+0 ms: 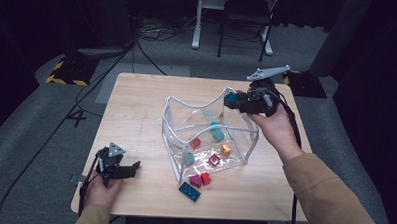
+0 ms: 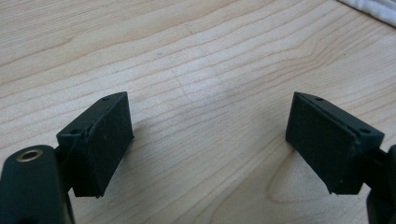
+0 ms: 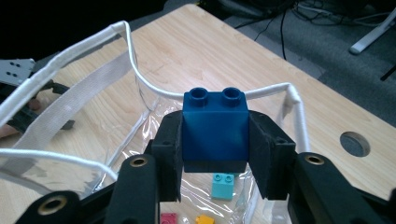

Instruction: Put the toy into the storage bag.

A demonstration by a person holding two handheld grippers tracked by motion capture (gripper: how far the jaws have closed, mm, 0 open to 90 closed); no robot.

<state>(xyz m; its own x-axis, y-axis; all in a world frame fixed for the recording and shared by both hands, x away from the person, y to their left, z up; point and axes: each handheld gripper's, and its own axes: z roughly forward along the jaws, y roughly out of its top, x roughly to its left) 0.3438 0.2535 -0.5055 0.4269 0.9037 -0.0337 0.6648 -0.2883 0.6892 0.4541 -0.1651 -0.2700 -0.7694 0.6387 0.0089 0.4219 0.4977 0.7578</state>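
Observation:
A clear plastic bag (image 1: pixel 172 123) with a white-corded rim (image 3: pixel 154 88) stands open in the middle of the table. Inside lie several small bricks, among them a teal one (image 1: pixel 217 134), an orange one (image 1: pixel 225 150) and a red one (image 1: pixel 196 142). My right gripper (image 1: pixel 233 100) hovers over the bag's far right rim, shut on a dark blue brick (image 3: pixel 215 126) with two studs. Directly below that brick lies a teal brick (image 3: pixel 222 185). My left gripper (image 1: pixel 132 168) rests low at the table's near left, open with bare wood between its pads (image 2: pixel 106 140).
Outside the bag's near side lie a blue flat brick (image 1: pixel 189 190), a magenta brick (image 1: pixel 195 181) and a red brick (image 1: pixel 205 178). The wooden table (image 1: pixel 136 110) has a round hole (image 3: pixel 354 143) near one corner. Cables and a desk frame stand on the floor beyond.

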